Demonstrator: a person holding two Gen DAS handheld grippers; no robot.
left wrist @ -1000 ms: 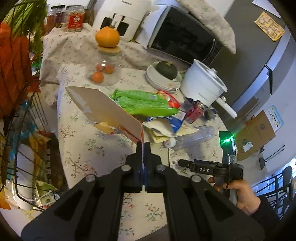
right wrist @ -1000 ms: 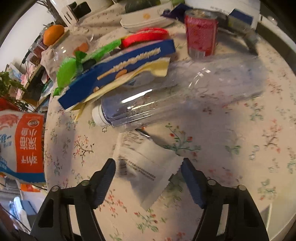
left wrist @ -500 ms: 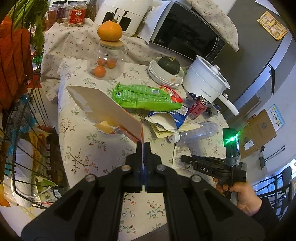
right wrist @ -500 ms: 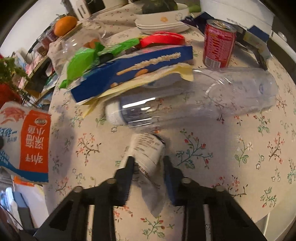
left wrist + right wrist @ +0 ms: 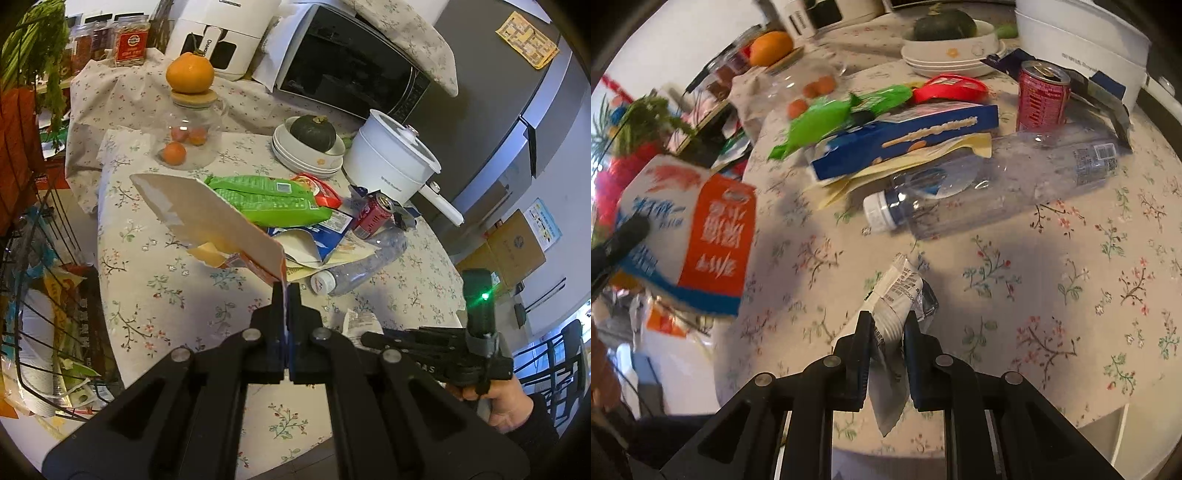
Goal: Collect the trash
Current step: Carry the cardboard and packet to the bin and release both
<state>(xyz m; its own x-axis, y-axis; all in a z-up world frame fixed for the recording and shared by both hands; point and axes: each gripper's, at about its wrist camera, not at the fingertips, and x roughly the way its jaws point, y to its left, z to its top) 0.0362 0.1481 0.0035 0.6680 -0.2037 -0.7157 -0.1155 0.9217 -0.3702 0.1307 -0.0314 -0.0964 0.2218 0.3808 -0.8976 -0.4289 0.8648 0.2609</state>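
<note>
Crumpled white wrapper (image 5: 894,295) pinched in the right gripper (image 5: 888,328), whose jaws have just been closing on it, above the table's (image 5: 1052,295) near edge, left gripper (image 5: 285,299) clamped on a flattened carton (image 5: 207,221), clear plastic bottle (image 5: 997,188) lying mid-table

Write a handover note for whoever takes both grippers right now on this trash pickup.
Left gripper: shut on the flattened carton, held above the table.
Right gripper: fingers have just been closing on the white wrapper, now pinched between them.
Left on the table: clear bottle, red can, blue box, green bags, red wrapper.
Done: two pieces in hand. Left: bin them, then collect the rest. No bin clearly visible.
</note>
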